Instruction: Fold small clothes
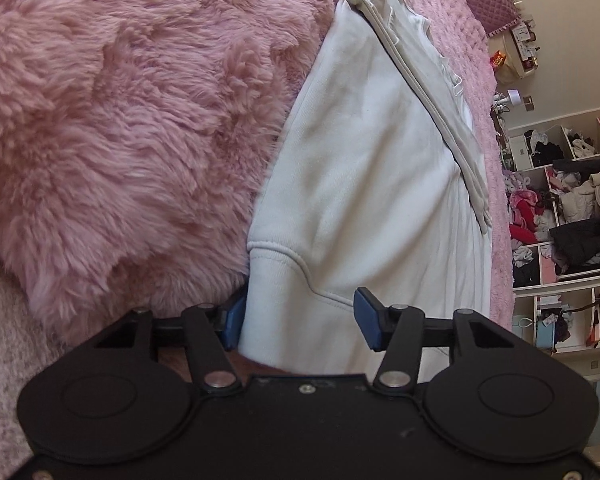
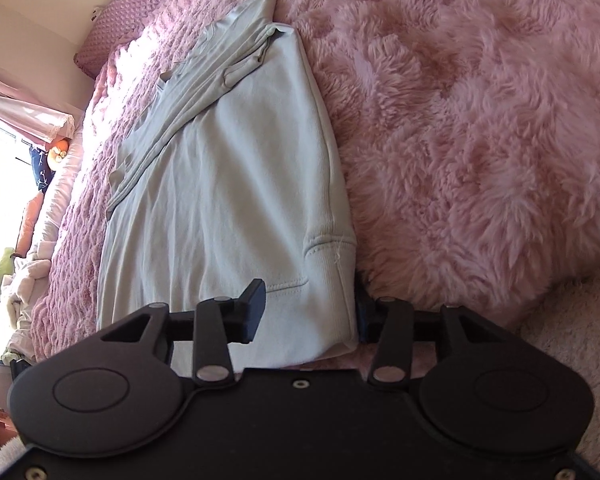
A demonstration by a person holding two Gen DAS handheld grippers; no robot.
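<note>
A pale white-green sweatshirt point(image 1: 364, 184) lies partly folded on the pink bed, its ribbed hem nearest me; it also shows in the right wrist view point(image 2: 220, 184). A thinner beige garment point(image 1: 424, 92) lies across its far side, also seen in the right wrist view point(image 2: 188, 100). My left gripper point(image 1: 300, 320) is open, its blue pads straddling one hem corner without pinching it. My right gripper point(image 2: 308, 316) is open, its fingers either side of the other hem corner; the right finger is mostly hidden behind the cloth.
A shaggy pink blanket point(image 1: 120, 128) lies bunched right beside the sweatshirt and also fills the right wrist view point(image 2: 480, 120). A pink textured bedspread point(image 2: 112, 92) lies beneath. Open shelves stuffed with clothes point(image 1: 568, 208) stand beyond the bed. A window with curtains point(image 2: 12, 112) is at far left.
</note>
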